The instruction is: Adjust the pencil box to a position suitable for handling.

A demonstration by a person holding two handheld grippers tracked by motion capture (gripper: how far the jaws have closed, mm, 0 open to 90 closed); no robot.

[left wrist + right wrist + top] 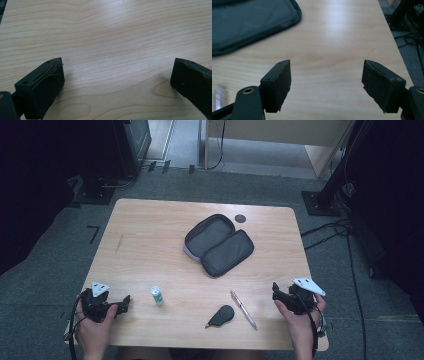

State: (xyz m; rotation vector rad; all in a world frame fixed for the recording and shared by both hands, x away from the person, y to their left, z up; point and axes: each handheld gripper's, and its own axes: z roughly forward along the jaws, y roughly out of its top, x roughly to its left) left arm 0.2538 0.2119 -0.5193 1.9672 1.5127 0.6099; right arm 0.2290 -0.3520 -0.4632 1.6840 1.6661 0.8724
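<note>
Pen (243, 309) lies flat on the desk (150, 245), just to the left of the right tool (278, 292) and a little nearer the person, its length angled away toward the near edge. Close by on its far side from that tool sits a small dark teardrop-shaped object (221, 315). A small white and green bottle (157, 295) lies to the right of the left tool (125, 303), apart from it.

Pale wood grain runs across the desk, which stands on grey carpet; dark stands and cables crowd the floor at both sides, and a light wooden panel rises at the back of the room.

Ahead of both tools, toward the middle of the desk, a black zip pouch (218, 245) lies spread open in two halves, and I can make out nothing inside either half. A small dark disc (240, 218) rests just beyond it.

Both tools sit low at the near corners, each held in a hand, with jaws spread wide over bare wood and gripping nothing.
</note>
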